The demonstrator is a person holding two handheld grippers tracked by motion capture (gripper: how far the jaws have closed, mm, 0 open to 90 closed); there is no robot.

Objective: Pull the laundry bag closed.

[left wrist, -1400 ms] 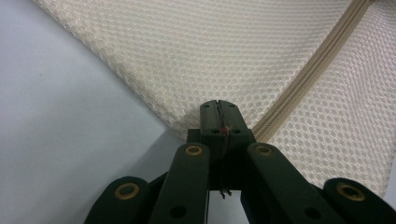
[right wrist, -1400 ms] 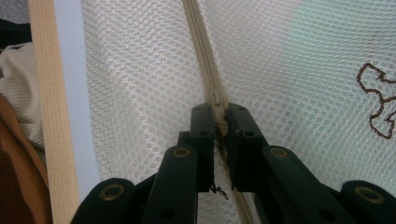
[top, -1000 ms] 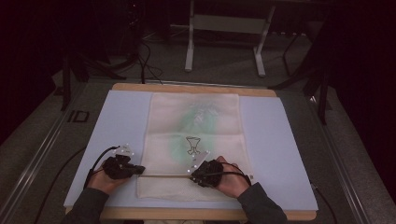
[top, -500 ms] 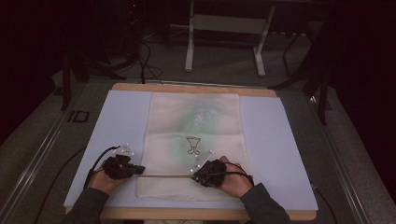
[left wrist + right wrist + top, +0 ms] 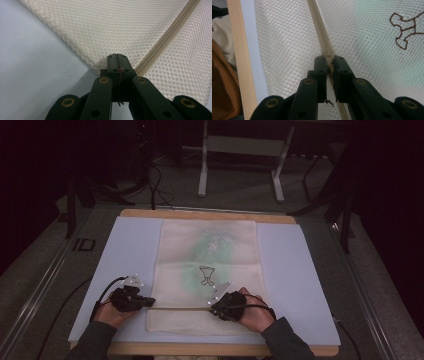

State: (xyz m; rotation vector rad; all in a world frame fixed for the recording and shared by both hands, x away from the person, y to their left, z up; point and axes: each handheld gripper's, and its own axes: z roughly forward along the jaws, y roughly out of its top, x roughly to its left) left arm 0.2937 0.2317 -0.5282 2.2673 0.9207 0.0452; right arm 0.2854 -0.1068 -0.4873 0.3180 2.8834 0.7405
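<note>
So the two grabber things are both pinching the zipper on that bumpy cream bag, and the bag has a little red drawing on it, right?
Nearly. Both the left gripper and the right gripper do pinch along the zipper of the cream mesh bag. But the little drawing is dark brown, not red, as the right gripper view shows up close.
</note>
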